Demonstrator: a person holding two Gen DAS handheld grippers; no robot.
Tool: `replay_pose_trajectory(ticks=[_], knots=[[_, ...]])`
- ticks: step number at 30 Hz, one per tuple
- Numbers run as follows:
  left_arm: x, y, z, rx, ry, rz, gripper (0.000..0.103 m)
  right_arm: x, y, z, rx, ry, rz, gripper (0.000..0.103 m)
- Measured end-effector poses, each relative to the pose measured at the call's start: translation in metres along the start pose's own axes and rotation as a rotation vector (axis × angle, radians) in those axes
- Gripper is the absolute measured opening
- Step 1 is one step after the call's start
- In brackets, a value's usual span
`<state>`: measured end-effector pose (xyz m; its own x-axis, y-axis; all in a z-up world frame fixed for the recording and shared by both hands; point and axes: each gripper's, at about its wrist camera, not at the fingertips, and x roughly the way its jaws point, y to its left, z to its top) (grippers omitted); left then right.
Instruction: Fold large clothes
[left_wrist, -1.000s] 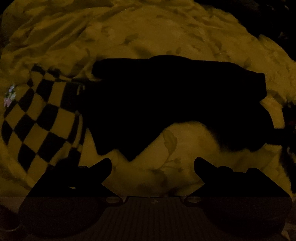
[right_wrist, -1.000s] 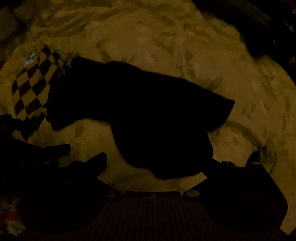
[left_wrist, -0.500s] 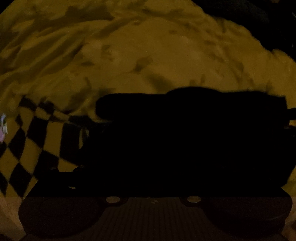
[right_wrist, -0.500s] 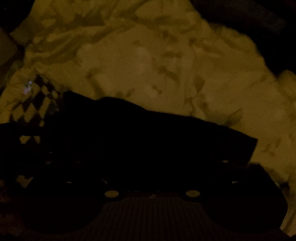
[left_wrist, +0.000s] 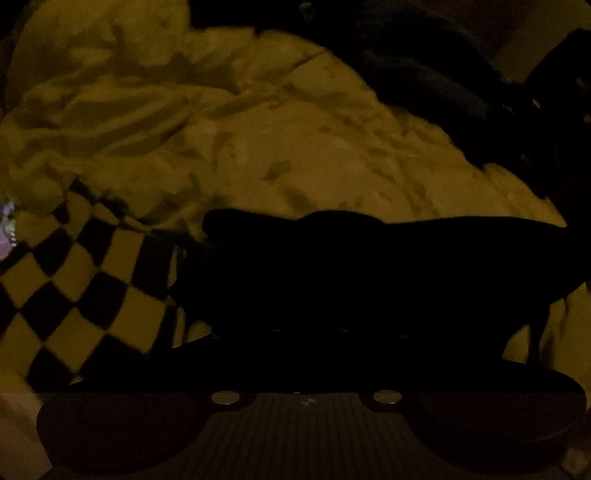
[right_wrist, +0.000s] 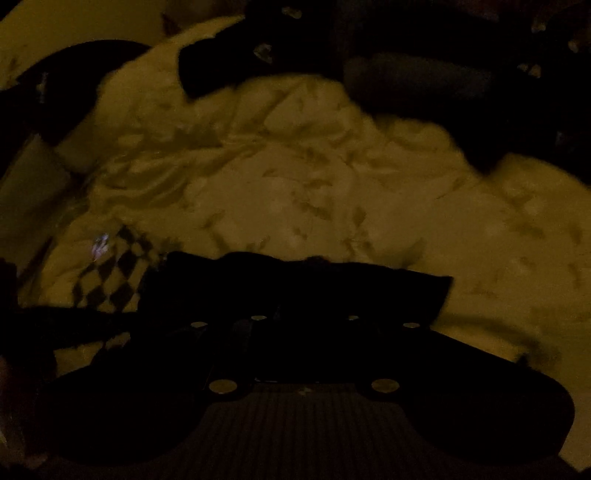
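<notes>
A black garment (left_wrist: 369, 266) lies across a yellow-lit floral bedspread (left_wrist: 295, 155), and its near edge runs straight into my left gripper (left_wrist: 306, 332). The left fingers are lost against the dark cloth; the gripper is shut, with the garment's edge gathered in it. In the right wrist view the same garment (right_wrist: 295, 280) reaches my right gripper (right_wrist: 306, 321). Its jaws are closing with the near hem between them. The hem looks pinched and slightly raised.
A black-and-yellow checkered cloth (left_wrist: 74, 288) lies left of the garment, also seen small as a checkered cloth (right_wrist: 110, 280). Dark bulky things (left_wrist: 443, 74) crowd the far right of the bed. The bedspread (right_wrist: 332, 184) is rumpled. The light is very dim.
Both grippers went from wide open in front of the garment to over its near edge, and their fingers came together on it. Both views have tilted up, showing more of the bed's far side.
</notes>
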<state>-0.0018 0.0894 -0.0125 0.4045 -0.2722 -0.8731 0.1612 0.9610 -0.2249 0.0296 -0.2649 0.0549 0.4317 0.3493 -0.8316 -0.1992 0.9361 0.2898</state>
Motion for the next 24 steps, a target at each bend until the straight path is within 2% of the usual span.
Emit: replay_pose_trajectory(ticks=[2,4,7,9,10,12,14,15,16,17,19,21,24], knots=[[-0.007,-0.003,-0.015,0.011,0.031,0.004,0.036,-0.021,-0.004,-0.019,-0.041,0.017,-0.013,0.016],[-0.006,-0.001,-0.033,0.002,0.081,-0.001,0.035,-0.030,-0.014,-0.044,-0.034,0.071,-0.015,0.016],[0.002,0.001,-0.061,-0.061,0.174,-0.005,0.038,-0.018,-0.029,-0.084,0.082,0.188,-0.013,0.016],[0.004,0.001,-0.071,-0.079,0.196,-0.001,0.038,-0.010,-0.030,-0.100,0.123,0.231,-0.029,0.016],[0.005,-0.001,-0.074,-0.081,0.206,0.000,0.041,-0.006,-0.030,-0.106,0.137,0.258,-0.031,0.016],[0.005,-0.005,-0.074,-0.072,0.212,0.012,0.068,-0.007,-0.029,-0.112,0.154,0.264,-0.028,0.020],[0.002,-0.009,-0.069,-0.040,0.191,0.019,0.103,-0.009,-0.029,-0.107,0.154,0.241,-0.040,0.042],[0.000,-0.010,-0.066,-0.029,0.171,0.036,0.103,-0.013,-0.030,-0.104,0.154,0.212,-0.054,0.060],[-0.003,-0.011,-0.064,-0.020,0.145,0.050,0.103,-0.018,-0.029,-0.098,0.154,0.170,-0.069,0.072],[-0.004,-0.011,-0.059,-0.012,0.117,0.060,0.103,-0.022,-0.031,-0.097,0.150,0.141,-0.079,0.075],[0.002,-0.012,-0.051,-0.012,0.118,0.067,0.103,-0.017,-0.031,-0.086,0.140,0.128,-0.088,0.081],[0.020,-0.013,-0.044,-0.025,0.171,0.058,0.103,-0.001,-0.032,-0.080,0.138,0.162,-0.090,0.086],[0.045,-0.022,-0.039,-0.018,0.227,0.033,0.103,0.033,-0.030,-0.080,0.133,0.235,-0.079,0.086]])
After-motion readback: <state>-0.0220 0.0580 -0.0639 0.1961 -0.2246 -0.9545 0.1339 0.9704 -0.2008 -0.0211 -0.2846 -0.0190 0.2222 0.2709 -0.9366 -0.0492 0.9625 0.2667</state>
